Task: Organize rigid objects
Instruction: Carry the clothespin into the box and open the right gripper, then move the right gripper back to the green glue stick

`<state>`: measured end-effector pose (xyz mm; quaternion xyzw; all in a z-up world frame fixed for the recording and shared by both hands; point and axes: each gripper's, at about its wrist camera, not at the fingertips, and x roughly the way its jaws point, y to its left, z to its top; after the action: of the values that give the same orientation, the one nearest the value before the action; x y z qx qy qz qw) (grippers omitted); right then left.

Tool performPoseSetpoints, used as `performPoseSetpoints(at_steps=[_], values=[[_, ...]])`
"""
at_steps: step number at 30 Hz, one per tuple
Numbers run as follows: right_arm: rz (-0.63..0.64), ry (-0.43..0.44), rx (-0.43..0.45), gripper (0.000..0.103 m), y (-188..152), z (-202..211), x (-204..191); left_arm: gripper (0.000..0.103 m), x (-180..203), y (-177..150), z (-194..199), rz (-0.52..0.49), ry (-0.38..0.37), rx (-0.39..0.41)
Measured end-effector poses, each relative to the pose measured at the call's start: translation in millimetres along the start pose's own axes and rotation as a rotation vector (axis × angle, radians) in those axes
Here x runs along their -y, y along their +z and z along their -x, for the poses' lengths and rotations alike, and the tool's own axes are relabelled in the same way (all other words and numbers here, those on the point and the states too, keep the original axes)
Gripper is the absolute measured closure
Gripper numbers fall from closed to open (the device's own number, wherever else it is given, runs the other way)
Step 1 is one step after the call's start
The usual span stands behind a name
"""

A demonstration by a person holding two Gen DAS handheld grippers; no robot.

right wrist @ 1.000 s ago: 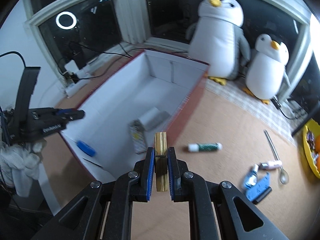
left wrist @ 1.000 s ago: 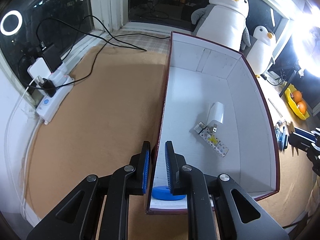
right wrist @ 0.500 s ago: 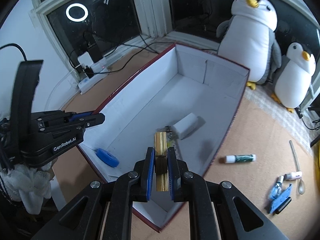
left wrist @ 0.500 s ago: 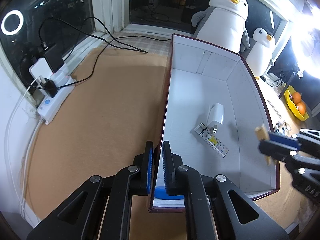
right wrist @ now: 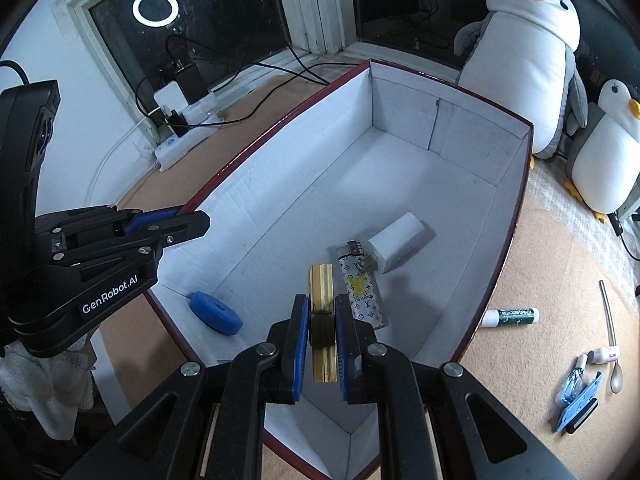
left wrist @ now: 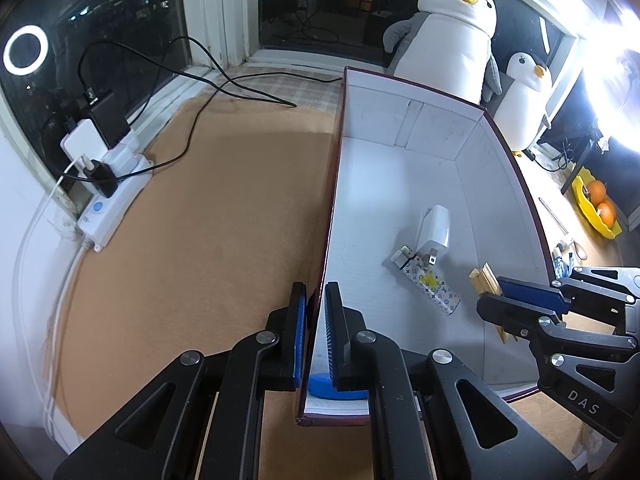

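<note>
In the right wrist view, the left claw (right wrist: 200, 222) sits at the far left, pinching the left wall of the box (right wrist: 256, 152) between its blue pads, one finger on each side of the wall. Just inside the near left corner lies a blue disc (right wrist: 216, 314) on the white floor. Toward the middle, the right claw (right wrist: 322, 312) is clamped on a gold clip (right wrist: 321, 300) (it stands lengthwise between the pads, its far end poking out ahead of them), held above the box floor. Just right of the clip's tip lies a patterned lighter (right wrist: 362, 294), touching the prongs of a white charger (right wrist: 396, 242). Outside the box, on the tan surface (right wrist: 540, 276), lie a green-labelled tube (right wrist: 510, 316) and a metal spoon (right wrist: 610, 332).
</note>
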<state>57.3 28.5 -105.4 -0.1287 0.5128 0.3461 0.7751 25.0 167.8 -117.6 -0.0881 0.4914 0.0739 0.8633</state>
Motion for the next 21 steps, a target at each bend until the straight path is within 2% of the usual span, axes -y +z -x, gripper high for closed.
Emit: performPoseSetpoints(at_steps=[8,10,12,14,18,21], values=[[0.009,0.004,0.019,0.091,1,3,0,0.095,1,1,-1,-0.003,0.01,-0.004],[0.01,0.01,0.025,0.084,1,5,-1,0.095,2,1,-1,-0.005,0.012,-0.005],[0.013,0.006,0.043,0.062,1,8,-1,0.095,2,1,-1,-0.006,0.015,-0.007],[0.009,0.005,0.06,0.054,2,13,0,0.095,2,1,-1,-0.008,0.018,-0.008],[-0.016,0.011,0.084,0.046,3,22,7,0.095,3,1,-1,-0.013,0.025,-0.011],[-0.04,0.014,0.109,0.044,1,32,16,0.095,4,2,-1,-0.015,0.029,-0.012]])
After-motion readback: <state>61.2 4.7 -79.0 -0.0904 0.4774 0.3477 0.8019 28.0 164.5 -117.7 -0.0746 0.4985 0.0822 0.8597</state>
